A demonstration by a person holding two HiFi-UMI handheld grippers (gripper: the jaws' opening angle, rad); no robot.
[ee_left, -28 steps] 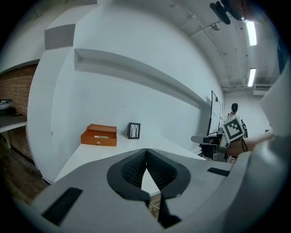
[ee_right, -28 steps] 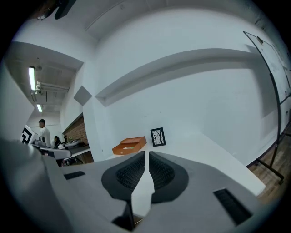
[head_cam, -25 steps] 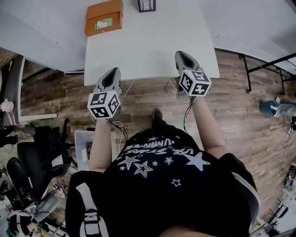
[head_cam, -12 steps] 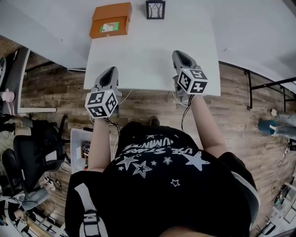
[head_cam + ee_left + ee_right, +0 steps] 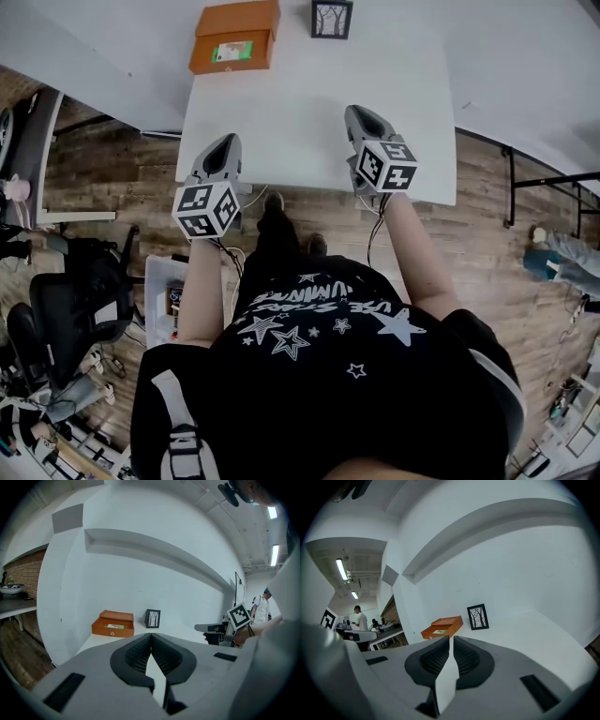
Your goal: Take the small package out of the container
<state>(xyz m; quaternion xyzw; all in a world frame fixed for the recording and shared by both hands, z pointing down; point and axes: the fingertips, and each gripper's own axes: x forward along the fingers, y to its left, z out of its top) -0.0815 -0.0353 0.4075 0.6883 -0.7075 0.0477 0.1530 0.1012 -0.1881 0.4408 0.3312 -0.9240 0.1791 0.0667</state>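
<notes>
The small package (image 5: pixel 233 51), apparently the green-labelled item in the open orange container (image 5: pixel 202 56), lies well ahead of both tongs at the bench's (image 5: pixel 309 103) far end. The left tongs (image 5: pixel 225 141) and right tongs (image 5: pixel 356 111) are pressed together and empty. The nearer left pair should spread before dipping inside.

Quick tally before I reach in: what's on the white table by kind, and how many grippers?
Orange box: 1
Green-labelled package inside it: 1
Framed picture: 1
Grippers: 2, left gripper and right gripper
Total: 5
</notes>
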